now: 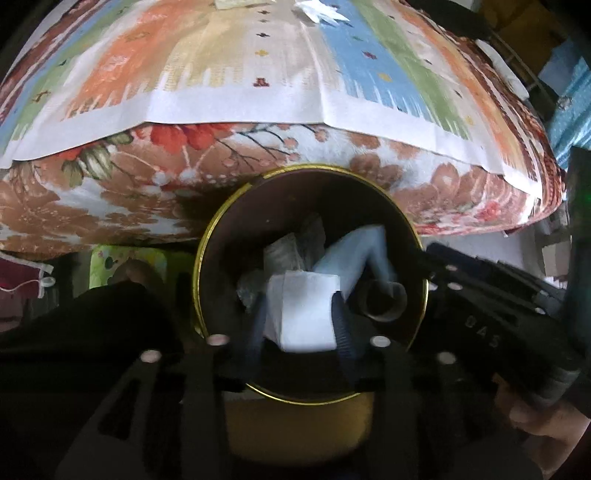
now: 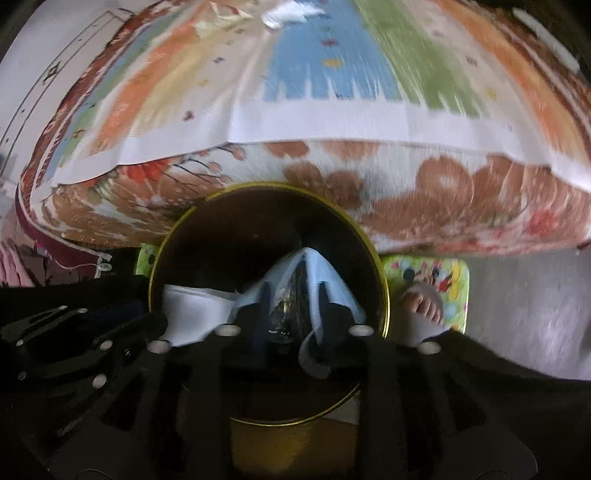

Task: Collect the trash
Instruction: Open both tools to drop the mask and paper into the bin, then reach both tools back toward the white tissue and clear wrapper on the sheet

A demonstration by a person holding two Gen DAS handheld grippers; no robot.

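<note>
Drop-off step: left gripper (image 1: 301, 317) clamps white folded paper (image 1: 303, 310), right gripper (image 2: 291, 314) clamps a blue wrapper (image 2: 306, 269), both over the gold-rimmed bin (image 1: 207, 236); next, likely release both.

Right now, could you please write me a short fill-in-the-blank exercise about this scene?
1. The left gripper holds a folded piece of ____ paper.
2. The right gripper holds a light ____ wrapper.
3. Both grippers hang over the round bin with the ____ rim.
4. More white trash lies on the striped ____.

Missing: white; blue; gold; cloth
</note>
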